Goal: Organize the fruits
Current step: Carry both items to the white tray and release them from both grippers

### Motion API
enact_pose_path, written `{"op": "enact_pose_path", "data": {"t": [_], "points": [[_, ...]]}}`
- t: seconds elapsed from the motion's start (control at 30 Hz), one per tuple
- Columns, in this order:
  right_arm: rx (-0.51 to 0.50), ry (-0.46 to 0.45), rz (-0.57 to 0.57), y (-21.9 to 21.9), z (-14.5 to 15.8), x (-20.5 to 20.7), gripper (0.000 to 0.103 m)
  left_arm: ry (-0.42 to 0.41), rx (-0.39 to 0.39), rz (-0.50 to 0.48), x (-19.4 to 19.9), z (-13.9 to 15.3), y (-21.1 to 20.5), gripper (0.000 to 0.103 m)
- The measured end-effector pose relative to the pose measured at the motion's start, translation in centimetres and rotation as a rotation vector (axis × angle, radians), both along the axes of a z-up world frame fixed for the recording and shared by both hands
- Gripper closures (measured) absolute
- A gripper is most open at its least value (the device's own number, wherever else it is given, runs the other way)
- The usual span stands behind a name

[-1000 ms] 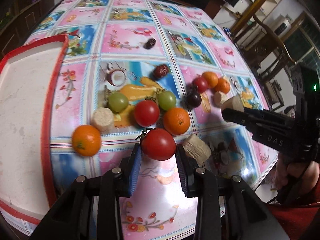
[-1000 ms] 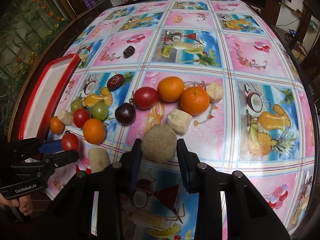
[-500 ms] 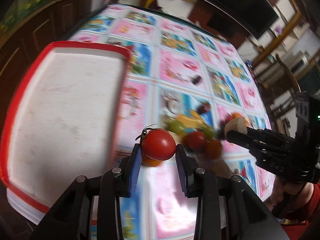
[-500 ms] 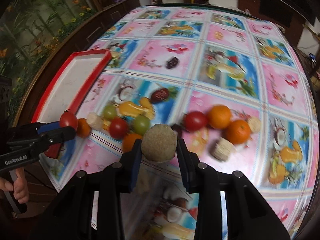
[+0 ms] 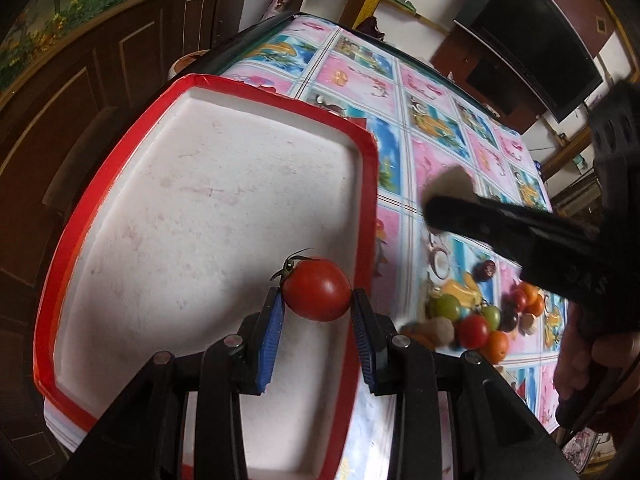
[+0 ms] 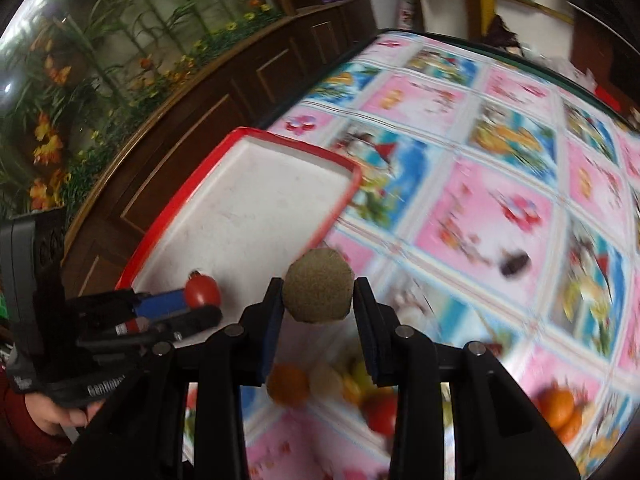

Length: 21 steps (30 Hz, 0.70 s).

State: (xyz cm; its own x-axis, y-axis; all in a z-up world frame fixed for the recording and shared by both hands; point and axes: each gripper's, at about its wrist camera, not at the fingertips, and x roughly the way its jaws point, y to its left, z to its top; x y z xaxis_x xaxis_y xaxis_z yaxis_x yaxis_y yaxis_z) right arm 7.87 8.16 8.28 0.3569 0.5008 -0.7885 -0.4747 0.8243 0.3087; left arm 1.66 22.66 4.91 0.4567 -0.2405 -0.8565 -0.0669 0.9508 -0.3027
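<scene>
A: Tomato (image 5: 317, 290) is gripped between the blue pads (image 5: 271, 332) of the left gripper (image 5: 318, 300), stem tipped to its left. The white floor of the red-rimmed tray (image 5: 360, 216) is seen directly beneath and ahead of those jaws, near the tray's right rim.

B: And a round, tan, rough-skinned fruit (image 6: 318, 285) is clamped in the right gripper (image 6: 319, 292), both pads pressed against its sides. It is held over the patterned tablecloth (image 6: 480, 208), with the tray's near corner just ahead and to the left of the fingers.

A: From the right-hand camera the left gripper is seen off to the left, over the tray's near end.

B: The loose fruit pile (image 5: 476, 320) is left well to the right of the left gripper on the cloth. It is blurred, so only oranges, green and red pieces are made out.

A: A hand (image 5: 580, 364) is seen on the right gripper's handle.
</scene>
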Motion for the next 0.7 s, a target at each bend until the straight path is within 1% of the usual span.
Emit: {"op": "enact_pose_path", "data": {"t": [0.1, 0.2, 0.33, 0.43, 0.7], "points": [[-0.005, 0.016, 0.037, 2.1, -0.6, 2.0, 0.066, 0.008, -0.001, 0.001, 0.5, -0.6, 0.3, 0.069], [0.006, 0.042, 0.048, 3.5, -1.2, 3.6, 0.066, 0.014, -0.003, 0.003, 0.8, -1.0, 0.5, 0.069], [-0.034, 0.041, 0.080, 6.0, -2.0, 5.0, 0.066, 0.020, 0.002, 0.003, 1.1, -1.4, 1.0, 0.069], [-0.064, 0.047, 0.103, 7.3, -2.8, 5.7, 0.066, 0.025, 0.001, 0.009, 1.1, -1.6, 1.4, 0.069], [-0.114, 0.047, 0.126, 8.9, -4.3, 6.1, 0.066, 0.047, -0.002, 0.017, 1.2, -2.5, 2.2, 0.069]]}}
